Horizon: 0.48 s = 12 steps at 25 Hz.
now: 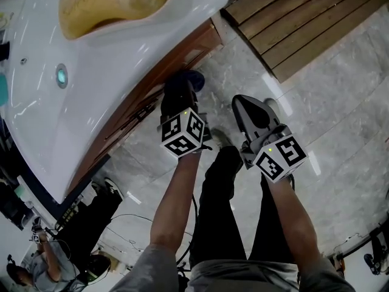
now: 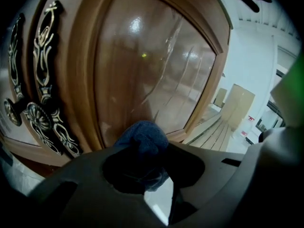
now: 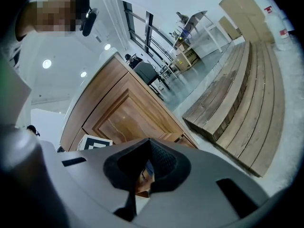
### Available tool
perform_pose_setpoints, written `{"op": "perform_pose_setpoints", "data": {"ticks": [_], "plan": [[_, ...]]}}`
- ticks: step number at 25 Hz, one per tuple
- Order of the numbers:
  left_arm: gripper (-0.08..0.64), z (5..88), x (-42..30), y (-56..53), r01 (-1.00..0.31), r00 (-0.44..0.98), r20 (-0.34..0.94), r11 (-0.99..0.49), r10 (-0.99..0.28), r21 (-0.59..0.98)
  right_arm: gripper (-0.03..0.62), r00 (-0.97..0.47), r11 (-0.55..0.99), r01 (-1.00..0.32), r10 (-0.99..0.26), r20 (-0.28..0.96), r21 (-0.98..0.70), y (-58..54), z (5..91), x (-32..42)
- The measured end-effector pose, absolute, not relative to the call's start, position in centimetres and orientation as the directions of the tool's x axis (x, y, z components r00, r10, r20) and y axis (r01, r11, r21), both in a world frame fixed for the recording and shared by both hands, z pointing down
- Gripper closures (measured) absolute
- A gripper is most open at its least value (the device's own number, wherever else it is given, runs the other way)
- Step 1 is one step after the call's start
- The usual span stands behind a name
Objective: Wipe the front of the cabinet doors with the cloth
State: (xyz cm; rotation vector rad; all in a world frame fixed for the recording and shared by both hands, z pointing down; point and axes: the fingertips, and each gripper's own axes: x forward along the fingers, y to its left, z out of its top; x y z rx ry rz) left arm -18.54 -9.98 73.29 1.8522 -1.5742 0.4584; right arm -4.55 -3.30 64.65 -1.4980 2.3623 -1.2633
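Closest to the head camera, two bare forearms (image 1: 176,199) in grey sleeves, reaching down over black trousers (image 1: 222,187). Out ahead, left gripper (image 1: 181,89), marker cube (image 1: 182,132) facing up, nose at the foot of the wooden cabinet door (image 1: 182,62). Jaws clamped on a dark blue cloth (image 1: 193,78), bunched into a wad and poking out past the tips. Seen in the left gripper view, cloth (image 2: 142,137) low on the glossy brown door panel (image 2: 142,65), just inside its curved frame; seemingly touching the wood, though hard to confirm through the wide lens. Ornate dark-and-gold handles (image 2: 40,103) off to the left of that panel, well apart from the cloth.

Just beside the left one and farther from the cabinet, right gripper (image 1: 250,109), hanging over the pale marble floor (image 1: 340,102) and touching nothing. In the right gripper view, pads (image 3: 164,163) drawn together with only a sliver of gap low down, nothing pinched between. Beyond them, panelled wood of the cabinet and a corner of the other gripper's marker cube.

Above the door, white countertop (image 1: 140,53) with an amber basin (image 1: 109,2) and a small round teal fitting (image 1: 61,76). To the right of the cabinet, weathered wooden planks (image 1: 304,23) lying on the floor. Low at the left edge of the head view, another person (image 1: 42,266) among cables.
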Motion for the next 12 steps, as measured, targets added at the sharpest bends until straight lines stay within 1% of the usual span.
{"op": "perform_pose_setpoints", "data": {"ticks": [12], "plan": [[0.449, 72.9, -14.6, -11.9, -0.95, 0.246, 0.639, -0.049, -0.729, 0.31, 0.583, -0.504, 0.174, -0.733, -0.787, 0.354, -0.657, -4.8, 63.6, -1.2]]}}
